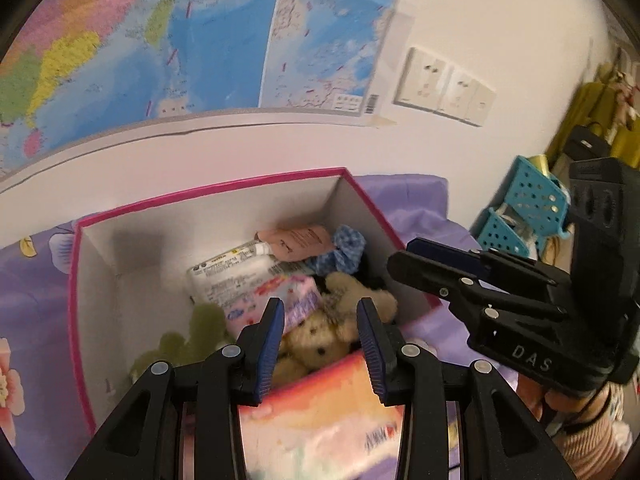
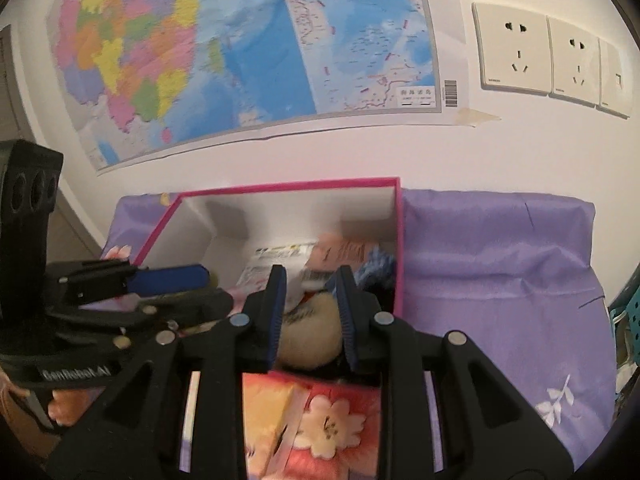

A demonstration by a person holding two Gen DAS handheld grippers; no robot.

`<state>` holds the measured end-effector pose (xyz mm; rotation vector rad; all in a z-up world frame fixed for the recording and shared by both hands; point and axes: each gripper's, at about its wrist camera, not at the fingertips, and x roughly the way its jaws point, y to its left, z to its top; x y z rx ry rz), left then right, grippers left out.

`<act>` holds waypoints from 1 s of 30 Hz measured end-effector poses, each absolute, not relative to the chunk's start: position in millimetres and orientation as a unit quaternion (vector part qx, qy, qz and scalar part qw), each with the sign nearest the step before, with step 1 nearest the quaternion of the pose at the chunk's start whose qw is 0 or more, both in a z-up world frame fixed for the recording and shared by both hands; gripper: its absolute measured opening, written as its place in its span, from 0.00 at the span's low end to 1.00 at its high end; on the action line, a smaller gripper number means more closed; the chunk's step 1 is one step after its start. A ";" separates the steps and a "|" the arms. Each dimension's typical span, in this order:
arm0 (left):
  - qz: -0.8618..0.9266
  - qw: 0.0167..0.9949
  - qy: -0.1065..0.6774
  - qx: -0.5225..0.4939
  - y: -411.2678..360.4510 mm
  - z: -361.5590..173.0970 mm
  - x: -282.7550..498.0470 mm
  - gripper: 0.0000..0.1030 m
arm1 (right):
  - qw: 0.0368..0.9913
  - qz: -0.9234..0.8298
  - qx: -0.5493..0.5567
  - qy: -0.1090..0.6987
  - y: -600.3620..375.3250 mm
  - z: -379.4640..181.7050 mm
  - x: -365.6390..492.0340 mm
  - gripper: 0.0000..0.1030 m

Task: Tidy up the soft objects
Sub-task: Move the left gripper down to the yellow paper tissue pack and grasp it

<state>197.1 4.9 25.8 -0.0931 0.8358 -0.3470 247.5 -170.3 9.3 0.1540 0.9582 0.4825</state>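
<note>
A pink-rimmed white box (image 1: 208,192) (image 2: 288,187) stands on a purple flowered cloth (image 2: 500,264). It holds a beige teddy bear (image 1: 316,344), a green plush (image 1: 192,332), a blue gingham scrunchie (image 1: 348,252), a white tube (image 1: 228,276), a pink packet (image 1: 296,300) and a tan pouch (image 1: 300,242). My left gripper (image 1: 320,344) is open above the box's near wall, over the teddy. My right gripper (image 2: 310,312) has its jaws on either side of a cream plush (image 2: 308,336) over the box; contact is unclear. It also shows in the left wrist view (image 1: 440,264).
A map (image 2: 248,48) hangs on the white wall behind the box, with wall sockets (image 2: 516,52) to its right. Teal perforated baskets (image 1: 524,208) stand at the right, beyond the cloth. The box's near wall (image 2: 320,420) is printed with flowers.
</note>
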 end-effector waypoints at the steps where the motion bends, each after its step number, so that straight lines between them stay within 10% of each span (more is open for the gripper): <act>1: -0.173 0.898 0.401 -0.046 6.0 27.8 192.3 0.37 | 0.856 0.234 0.075 0.455 -170.5 11.1 242.7 0.29; 30: -0.149 0.876 0.442 -0.122 99.9 -54.9 -9.1 0.42 | 0.707 0.442 0.082 0.547 -114.4 -20.5 83.0 0.37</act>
